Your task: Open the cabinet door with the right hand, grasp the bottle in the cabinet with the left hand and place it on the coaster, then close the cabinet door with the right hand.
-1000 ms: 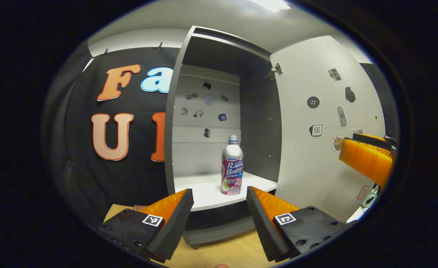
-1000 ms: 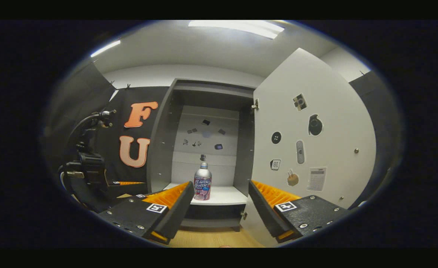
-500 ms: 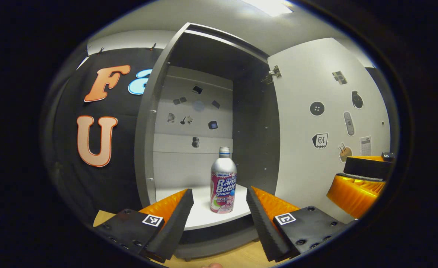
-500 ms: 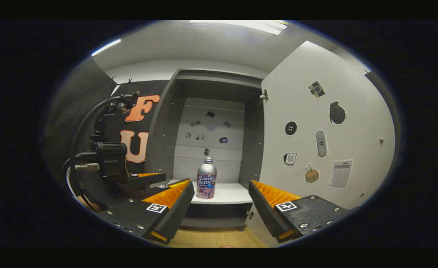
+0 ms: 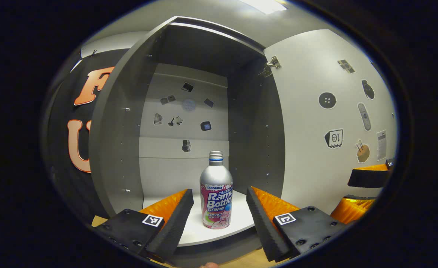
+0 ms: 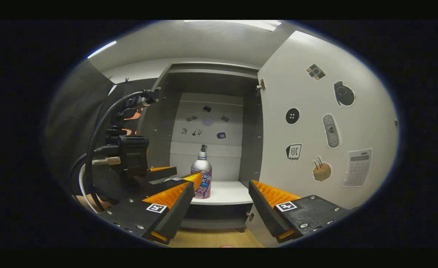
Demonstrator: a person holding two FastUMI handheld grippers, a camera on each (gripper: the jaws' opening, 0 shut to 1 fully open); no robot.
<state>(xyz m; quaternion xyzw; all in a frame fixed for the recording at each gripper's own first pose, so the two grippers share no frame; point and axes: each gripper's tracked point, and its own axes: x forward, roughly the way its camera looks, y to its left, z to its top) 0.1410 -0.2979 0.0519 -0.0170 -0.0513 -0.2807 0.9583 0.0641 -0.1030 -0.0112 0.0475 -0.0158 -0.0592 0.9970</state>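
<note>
Our left gripper (image 5: 219,208) is spread wide at the cabinet (image 5: 122,123) mouth, nothing between its fingers touching them. The bottle (image 5: 216,193) stands upright on the white shelf (image 5: 237,223), seen in the gap btwn the two fingers, a bit nearer the left one & just beyond the tips, not touching either. In the right gripper view we see that same left gripper (image 6: 166,175) from the side w/ its cable loop, its fingers reaching toward the bottle (image 6: 202,178), which stands at the shelf (image 6: 228,193) front.

Our right gripper (image 6: 220,203) also gapes open, holding nothing, well back from the cabinet (image 6: 211,82). The bottle appears left of its centre line, partly hidden behind its left finger. The cabinet door (image 6: 326,123) is swung open to the right, stickers on its inner face. In the left gripper view the door (image 5: 315,111) hangs open on its hinge (image 5: 272,65); the right gripper's fingers (image 5: 367,178) show at the right edge, near the door.
</note>
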